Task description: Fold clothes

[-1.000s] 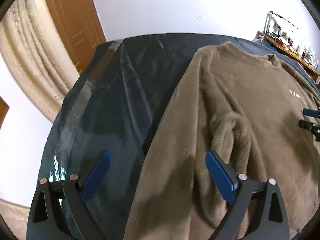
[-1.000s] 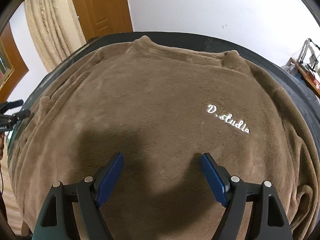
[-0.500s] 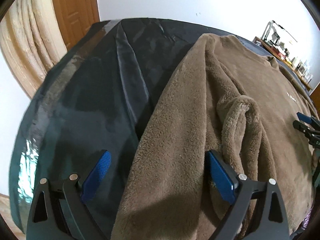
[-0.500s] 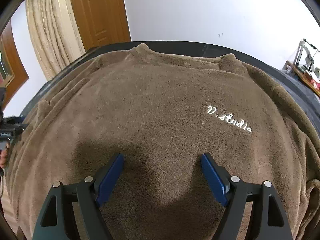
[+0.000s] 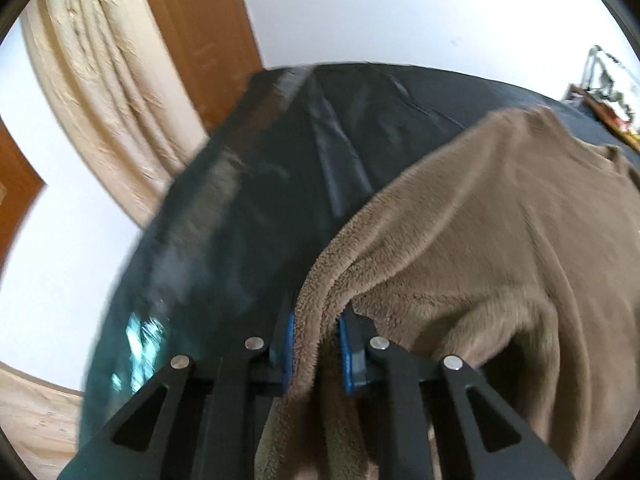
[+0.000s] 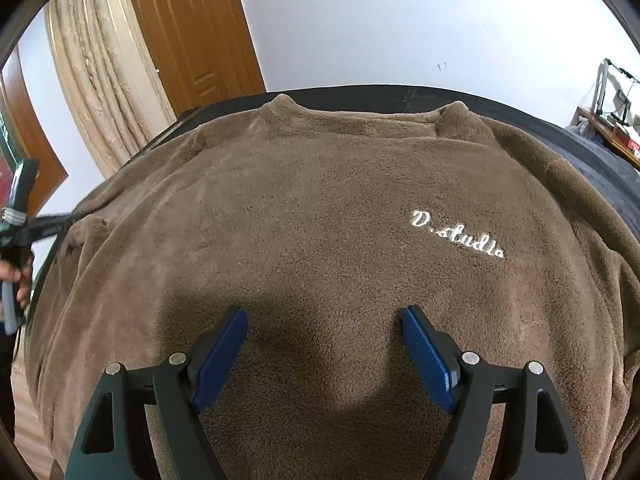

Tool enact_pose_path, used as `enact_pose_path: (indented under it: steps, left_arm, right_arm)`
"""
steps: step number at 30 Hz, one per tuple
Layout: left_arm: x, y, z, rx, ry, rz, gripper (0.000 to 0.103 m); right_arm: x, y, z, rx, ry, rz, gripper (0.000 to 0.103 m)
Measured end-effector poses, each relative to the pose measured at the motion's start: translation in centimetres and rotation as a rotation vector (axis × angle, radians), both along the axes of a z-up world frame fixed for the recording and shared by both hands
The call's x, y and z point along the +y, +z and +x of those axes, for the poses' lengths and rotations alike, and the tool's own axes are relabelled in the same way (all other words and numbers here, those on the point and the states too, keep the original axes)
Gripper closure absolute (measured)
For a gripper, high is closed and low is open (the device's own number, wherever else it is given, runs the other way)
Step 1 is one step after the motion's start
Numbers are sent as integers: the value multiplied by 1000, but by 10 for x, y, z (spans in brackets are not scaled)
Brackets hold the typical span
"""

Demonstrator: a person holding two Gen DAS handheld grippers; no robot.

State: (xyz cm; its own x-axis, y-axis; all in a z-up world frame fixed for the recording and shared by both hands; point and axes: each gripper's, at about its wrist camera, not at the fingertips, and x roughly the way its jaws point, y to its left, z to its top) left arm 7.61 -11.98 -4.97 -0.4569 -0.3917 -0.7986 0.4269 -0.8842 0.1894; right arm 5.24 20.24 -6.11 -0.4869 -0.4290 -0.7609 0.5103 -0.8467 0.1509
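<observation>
Brown fleece sweater (image 6: 320, 216), "D.studio" chest lettering, lies flat on dark cover (image 5: 248, 208).

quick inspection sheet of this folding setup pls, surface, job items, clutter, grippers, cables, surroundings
surface: table under a dark cover, creased and glossy
job's things: brown fleece sweater spread flat, white script logo facing up
clutter: nothing seen on the cover
grippers: left gripper closing, its pads pinching a fold at the sweater's edge; right gripper open above the sweater's lower middle, gripping nothing
cables: nothing seen
surroundings: white wall, wooden door, beige curtain, cluttered shelf at far right
</observation>
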Motion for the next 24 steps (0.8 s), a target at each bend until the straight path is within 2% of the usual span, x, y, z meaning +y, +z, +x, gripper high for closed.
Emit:
enact_pose_path:
  steps: [5,12,14,16,18,19,24]
  left_arm:
    - [-12,7,-32,8,45,-89,80]
    - [-18,-7,-32,-55,49,-107,77]
    - [-18,-8,-24,-61,49,-105,68]
    - [-21,-3,-11,-54,61,-95,41]
    - [-26,5,0,-33,72,-78,27]
    - [-26,10,8,-17,70,-62,22]
    - [-3,33,46,46,-5,34,22]
  right_arm:
    - [4,0,0,-9,-1,-26,21]
    - [10,1,1,-22,1,-57,19]
    - [10,1,2,-22,4,-55,19]
    - [10,1,2,-23,5,-55,18]
    - [10,1,2,-24,5,-59,18]
    - [11,1,1,-25,5,-61,18]
    - [10,1,1,-23,5,-55,18]
